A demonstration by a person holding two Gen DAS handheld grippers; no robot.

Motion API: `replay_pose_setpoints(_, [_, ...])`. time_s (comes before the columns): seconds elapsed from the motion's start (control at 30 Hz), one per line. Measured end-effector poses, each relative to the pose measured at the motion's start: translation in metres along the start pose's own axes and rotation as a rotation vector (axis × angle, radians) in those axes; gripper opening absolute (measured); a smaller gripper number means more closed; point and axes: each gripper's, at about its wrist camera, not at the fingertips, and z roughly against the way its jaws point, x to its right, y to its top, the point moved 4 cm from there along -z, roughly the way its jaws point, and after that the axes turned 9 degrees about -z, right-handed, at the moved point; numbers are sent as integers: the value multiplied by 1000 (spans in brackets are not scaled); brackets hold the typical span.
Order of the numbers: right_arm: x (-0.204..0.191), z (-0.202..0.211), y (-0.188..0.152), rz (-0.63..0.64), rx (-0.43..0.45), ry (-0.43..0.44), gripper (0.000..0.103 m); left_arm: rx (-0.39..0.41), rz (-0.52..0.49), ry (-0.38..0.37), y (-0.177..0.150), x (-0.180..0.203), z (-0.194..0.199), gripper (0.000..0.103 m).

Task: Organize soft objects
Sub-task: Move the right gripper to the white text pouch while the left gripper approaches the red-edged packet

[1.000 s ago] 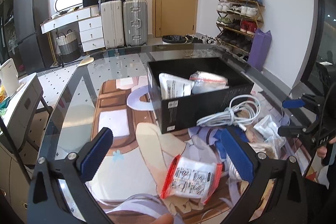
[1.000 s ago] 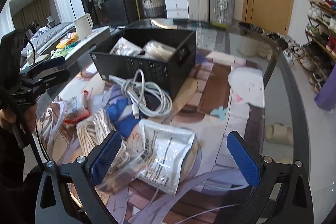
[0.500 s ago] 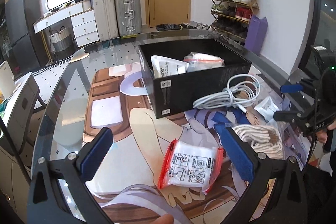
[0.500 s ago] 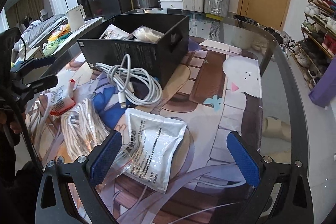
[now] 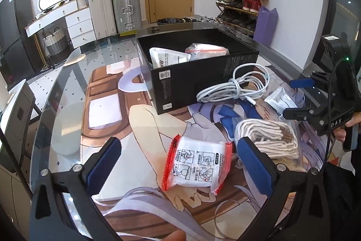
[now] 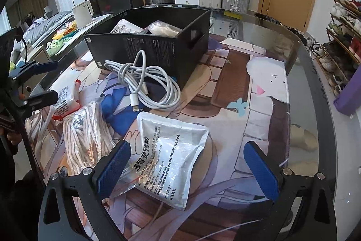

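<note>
Glass table (image 5: 67,83) with a cartoon mat lies under me. My left gripper (image 5: 178,164) is spread wide around a red-edged packet (image 5: 198,165); my right gripper (image 6: 187,166) gapes over a silver pouch (image 6: 167,155). Rope bundle (image 5: 268,137) at two o'clock, cable (image 5: 234,87) beyond, black box (image 5: 198,80) at twelve.

left wrist: faces box (image 5: 196,73) | right wrist: opposite side (shared)
</note>
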Motion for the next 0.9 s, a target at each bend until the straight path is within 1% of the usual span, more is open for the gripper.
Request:
replay_pose_setpoints(0.27, [14,-3,-1,-23,-6,-64,102,-27,-20,-20,-4,6,-4,103])
replay_pose_setpoints(0.47, [12,-3,-5,-4,-20,-40,102,-54,-46,-30,-7,9,-6,103])
replay_pose_setpoints(0.63, [14,-5,-10,4,-39,-47,102,-75,-65,-43,-11,12,-8,103])
replay_pose_setpoints(0.7, [15,-7,-11,2,-41,-44,101,-83,-72,-40,-12,13,-9,103])
replay_pose_setpoints(0.8, [14,-6,-11,2,-34,-28,93,-100,-75,-36,-14,13,-13,103])
replay_pose_setpoints(0.87, [12,-4,-10,9,-27,-19,84,-110,-70,-32,-15,12,-15,103])
replay_pose_setpoints(0.9, [12,-4,-10,10,-24,-16,82,-113,-68,-31,-15,12,-17,103])
